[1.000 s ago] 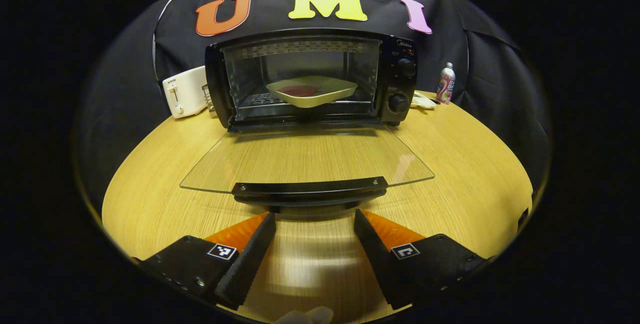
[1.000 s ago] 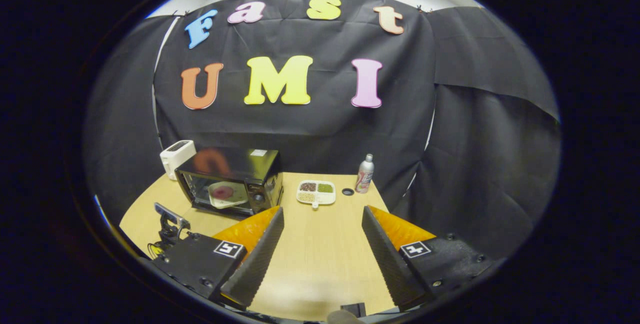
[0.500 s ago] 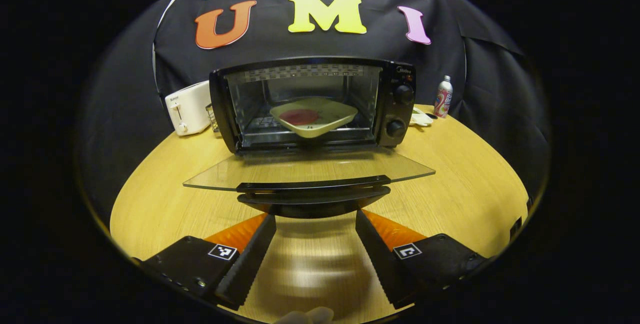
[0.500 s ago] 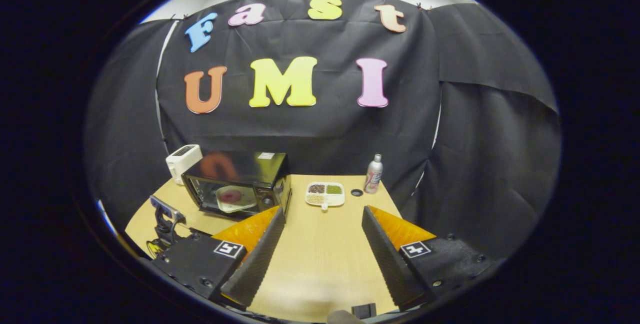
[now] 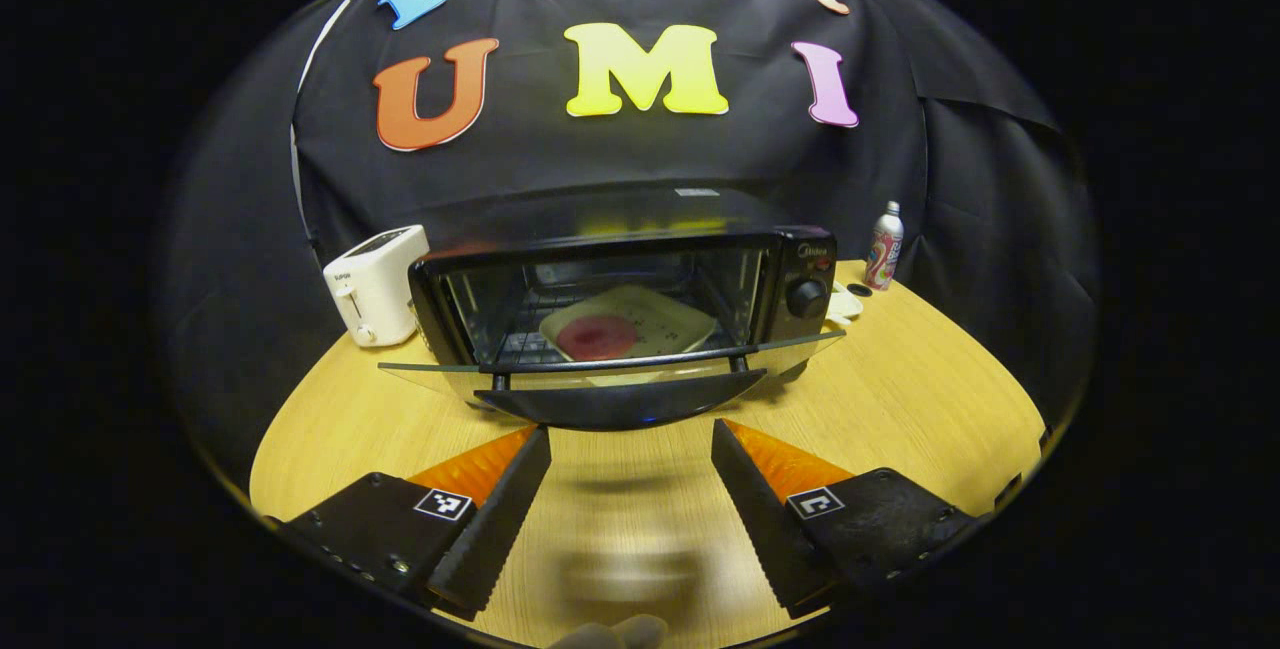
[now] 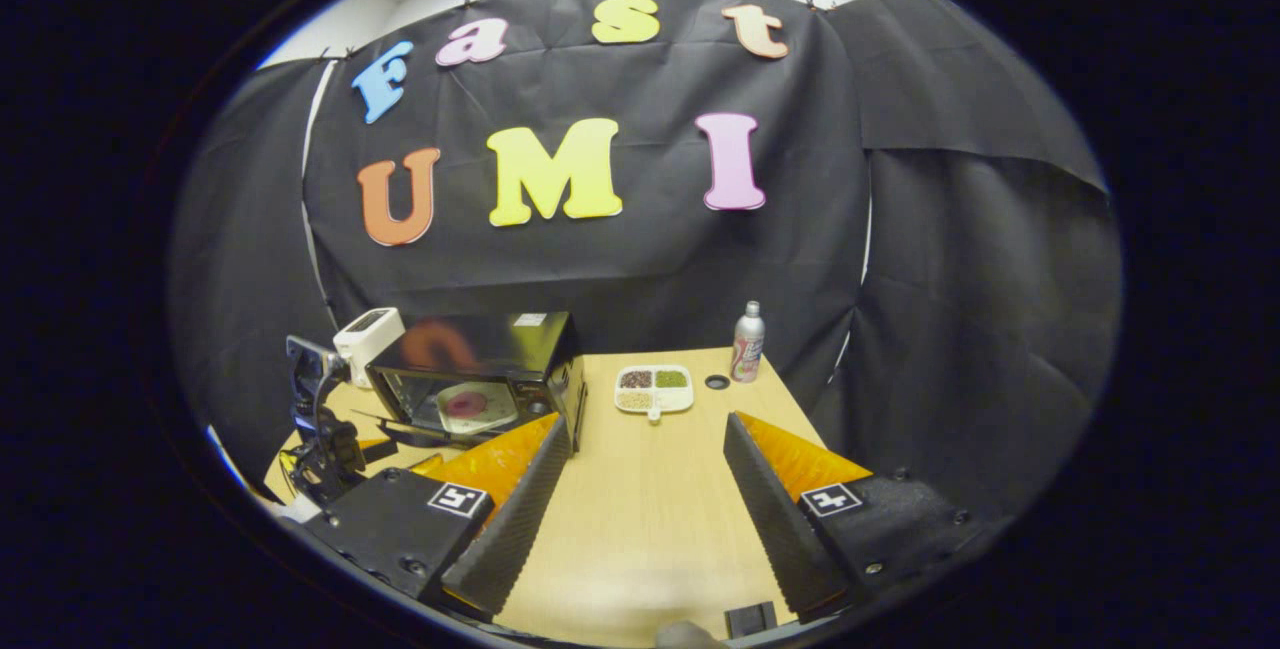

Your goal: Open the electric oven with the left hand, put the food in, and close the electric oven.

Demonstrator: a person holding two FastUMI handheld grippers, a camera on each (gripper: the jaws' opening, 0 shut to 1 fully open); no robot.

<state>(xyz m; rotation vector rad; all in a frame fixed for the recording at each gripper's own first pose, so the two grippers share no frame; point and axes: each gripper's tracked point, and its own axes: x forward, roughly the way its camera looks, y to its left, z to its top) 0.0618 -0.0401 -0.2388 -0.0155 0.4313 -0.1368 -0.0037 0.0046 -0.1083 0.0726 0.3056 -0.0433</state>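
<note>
Inside, one plate (image 5: 628,331) sits in one oven (image 5: 620,299); both grippers' jaws gape wide, holding nothing.

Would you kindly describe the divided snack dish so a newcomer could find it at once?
Start at the black electric oven on the wooden table. Just to its right, before the drink can, lies a pale snack dish. Nothing else there is split into compartments holding dark, green and tan fillings.
</note>
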